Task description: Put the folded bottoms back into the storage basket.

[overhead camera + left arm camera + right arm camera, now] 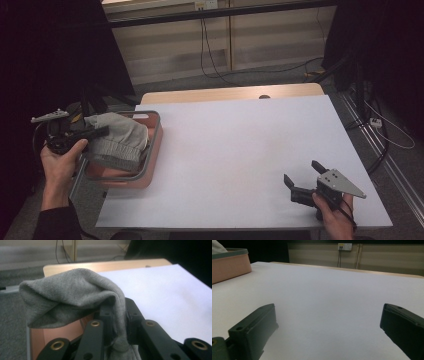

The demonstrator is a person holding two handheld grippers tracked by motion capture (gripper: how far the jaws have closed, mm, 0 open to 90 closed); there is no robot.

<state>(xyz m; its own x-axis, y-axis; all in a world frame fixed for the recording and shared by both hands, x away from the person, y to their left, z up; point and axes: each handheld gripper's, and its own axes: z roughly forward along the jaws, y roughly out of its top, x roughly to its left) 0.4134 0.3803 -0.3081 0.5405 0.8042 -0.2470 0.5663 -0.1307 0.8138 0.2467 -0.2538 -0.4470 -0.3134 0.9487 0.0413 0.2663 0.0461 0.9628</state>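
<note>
Where the person's forearms enter at the bottom of the high view, the right hand (334,212) sits nearest, at about five o'clock on the white tabletop (240,160). It holds the right gripper (303,176) low over the surface, with a grey three-cornered plate on top. Its two black fingers (255,327) stand wide apart with nothing between them; bare tabletop shows through the gap in the right gripper view.

At about nine o'clock, off the tabletop's left edge, the left hand (60,162) holds the left gripper (100,132), pointed toward three o'clock. Its fingers (93,337) are pinched together on a grey knitted cloth (119,140). In the left gripper view a narrow fold of that cloth is squeezed between the fingers, and the rest bunches up and over their tips.

Under the cloth is a pink basket (150,170) with a grey rim, at the tabletop's left edge. Most of the cloth lies in and over the basket, draping toward its near side; whether it rests on the bottom I cannot tell.

Farther off, toward twelve o'clock, a strip of bare wood (225,93) shows at the tabletop's far edge, and cables hang down a pale wall.
</note>
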